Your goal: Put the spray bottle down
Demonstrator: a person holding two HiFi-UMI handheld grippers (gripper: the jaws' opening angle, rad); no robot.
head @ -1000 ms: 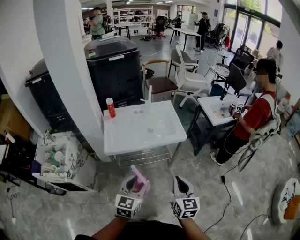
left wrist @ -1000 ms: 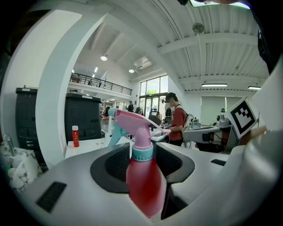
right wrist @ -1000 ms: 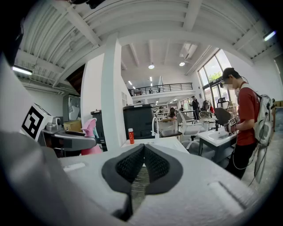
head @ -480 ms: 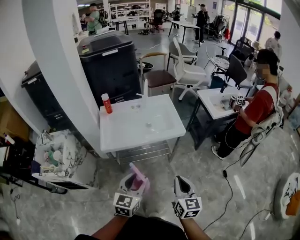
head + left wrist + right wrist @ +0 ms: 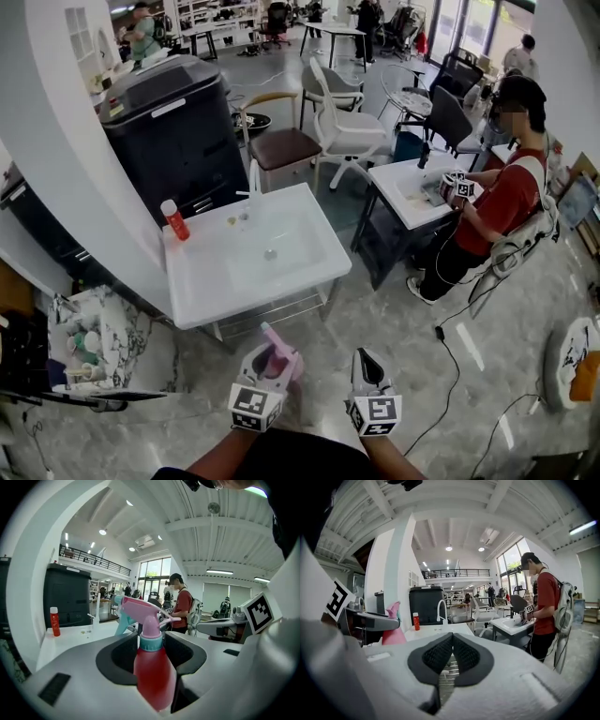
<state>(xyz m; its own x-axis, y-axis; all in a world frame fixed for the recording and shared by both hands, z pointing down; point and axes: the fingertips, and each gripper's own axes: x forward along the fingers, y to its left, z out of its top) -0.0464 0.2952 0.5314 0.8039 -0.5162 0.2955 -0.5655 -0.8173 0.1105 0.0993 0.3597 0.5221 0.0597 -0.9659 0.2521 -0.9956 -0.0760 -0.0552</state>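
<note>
The left gripper (image 5: 151,649) is clamped about half-wide on the upright red spray bottle (image 5: 153,677), held in the air short of the white washbasin (image 5: 208,281). The right gripper (image 5: 451,654) is closed and empty. The bottle's base is hidden, so it probably pays to lower it gently onto the basin's flat rim and only let go once it stands.

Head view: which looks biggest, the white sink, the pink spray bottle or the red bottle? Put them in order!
1. The white sink, clearly largest.
2-3. The pink spray bottle and red bottle look close; the spray bottle is nearer the camera and partly hidden, so I won't rank them.
</note>
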